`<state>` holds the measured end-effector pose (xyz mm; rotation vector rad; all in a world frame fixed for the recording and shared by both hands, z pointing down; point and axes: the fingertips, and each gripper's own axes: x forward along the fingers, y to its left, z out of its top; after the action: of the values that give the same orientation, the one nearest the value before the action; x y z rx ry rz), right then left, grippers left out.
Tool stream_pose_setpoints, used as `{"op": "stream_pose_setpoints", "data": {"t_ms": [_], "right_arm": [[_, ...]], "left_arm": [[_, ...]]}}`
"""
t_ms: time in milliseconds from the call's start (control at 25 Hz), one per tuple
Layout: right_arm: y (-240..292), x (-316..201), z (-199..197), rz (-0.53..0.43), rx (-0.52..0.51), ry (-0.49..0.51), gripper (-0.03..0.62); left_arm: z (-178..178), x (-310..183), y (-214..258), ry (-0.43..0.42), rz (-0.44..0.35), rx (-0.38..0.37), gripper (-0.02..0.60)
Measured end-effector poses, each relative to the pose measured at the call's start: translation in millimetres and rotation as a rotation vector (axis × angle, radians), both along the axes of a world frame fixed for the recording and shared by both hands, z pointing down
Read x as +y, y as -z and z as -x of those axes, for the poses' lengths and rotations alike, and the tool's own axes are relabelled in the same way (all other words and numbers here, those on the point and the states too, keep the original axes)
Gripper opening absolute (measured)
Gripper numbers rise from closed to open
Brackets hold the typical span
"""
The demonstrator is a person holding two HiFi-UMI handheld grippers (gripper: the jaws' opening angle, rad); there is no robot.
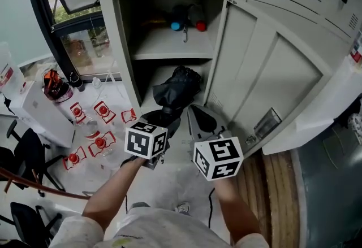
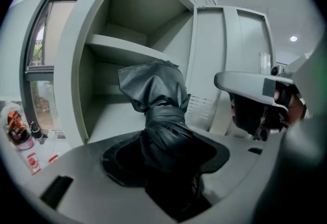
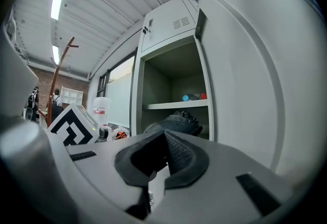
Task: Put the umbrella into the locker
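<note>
The black folded umbrella [image 1: 175, 91] is gripped at its lower end by my left gripper [image 1: 164, 117], which is shut on it. Its crumpled top reaches into the mouth of the locker's lower compartment [image 1: 148, 80], under the shelf [image 1: 169, 46]. In the left gripper view the umbrella [image 2: 158, 110] rises from between the jaws of the left gripper [image 2: 163, 159] in front of the open locker [image 2: 127, 52]. My right gripper [image 1: 205, 120] hangs just right of the umbrella, beside the open door [image 1: 266, 77]. The right gripper [image 3: 164, 141] is shut with nothing in it; the umbrella [image 3: 176, 121] shows beyond its tips.
On the upper shelf lie dark items with a blue cap [image 1: 176, 26] and a red cap [image 1: 201, 26]. Left of the locker stand a white box [image 1: 39, 108] and several red-and-white packets [image 1: 102, 112] on the floor. Black chairs [image 1: 22, 148] stand at far left.
</note>
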<state>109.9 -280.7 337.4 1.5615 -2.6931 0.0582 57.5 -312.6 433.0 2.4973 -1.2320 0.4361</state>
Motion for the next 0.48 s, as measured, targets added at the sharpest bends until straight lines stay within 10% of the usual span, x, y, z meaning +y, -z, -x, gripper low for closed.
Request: {"op": "stream_pose_setpoints", "data": {"t_ms": [480], "right_arm": [[-3,-26,9,0.009,-0.011,0.034,0.003]], "left_arm": [[6,-44,-2,0.013,0.013,-0.158,0.244]]}}
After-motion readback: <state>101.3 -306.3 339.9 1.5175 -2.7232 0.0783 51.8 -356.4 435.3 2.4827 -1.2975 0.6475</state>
